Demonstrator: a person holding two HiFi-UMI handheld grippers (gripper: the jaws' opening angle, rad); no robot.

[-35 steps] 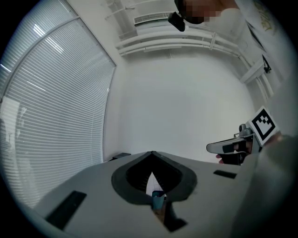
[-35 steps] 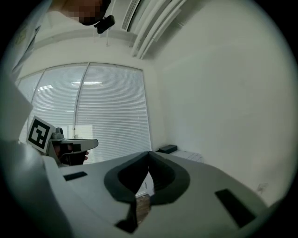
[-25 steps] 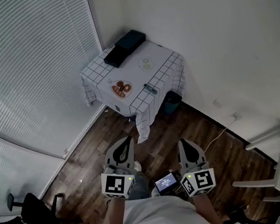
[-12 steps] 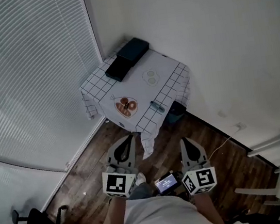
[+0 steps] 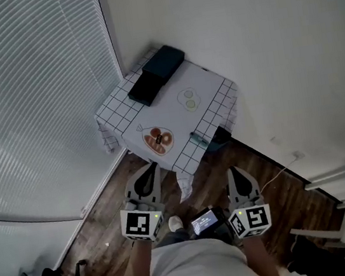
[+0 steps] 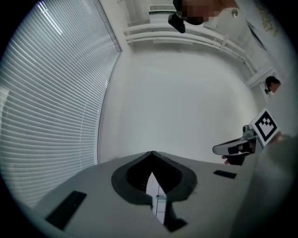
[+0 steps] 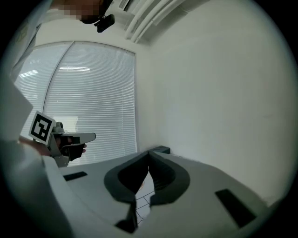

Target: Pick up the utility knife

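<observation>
**Approach under way, knife not yet reached**

The step in hand looks like the approach. The person stands on the floor (image 5: pixel 107 218) short of the small corner tabletop (image 5: pixel 172 112), with both tools held low in front of the body and pointing toward it. The left hand-held gripper (image 5: pixel 149 168) has its jaws together at the tips with nothing between them. The right hand-held gripper (image 5: pixel 234 172) is closed and empty too. Both are well apart from the knife.

The knife (image 5: pixel 198 140) lies on the checked cloth (image 5: pixel 107 121) near the tabletop's right front edge, on the right hand-held gripper's side and at a slant to that edge. An orange-brown plate or print (image 5: pixel 158 139) sits near it toward the middle. Two pale rounds (image 5: pixel 188 98) lie farther back, and two dark boxes (image 5: pixel 149 87) sit at the far corner by the blinds (image 5: pixel 24 92). Nothing touches the knife.

The next move probably calls for closing the gap and opening the jaws of the nearer, right tool. It would then come down across the knife's narrow width so the pads meet its long sides. So close to the edge, a nudge could send it off, and the cloth may ruck.

The knife shows as a small, slim, grey-green bar with a darker part. It is too small to tell whether the blade is out. It is likely rigid, light and low, so the jaws must reach almost to the cloth.
</observation>
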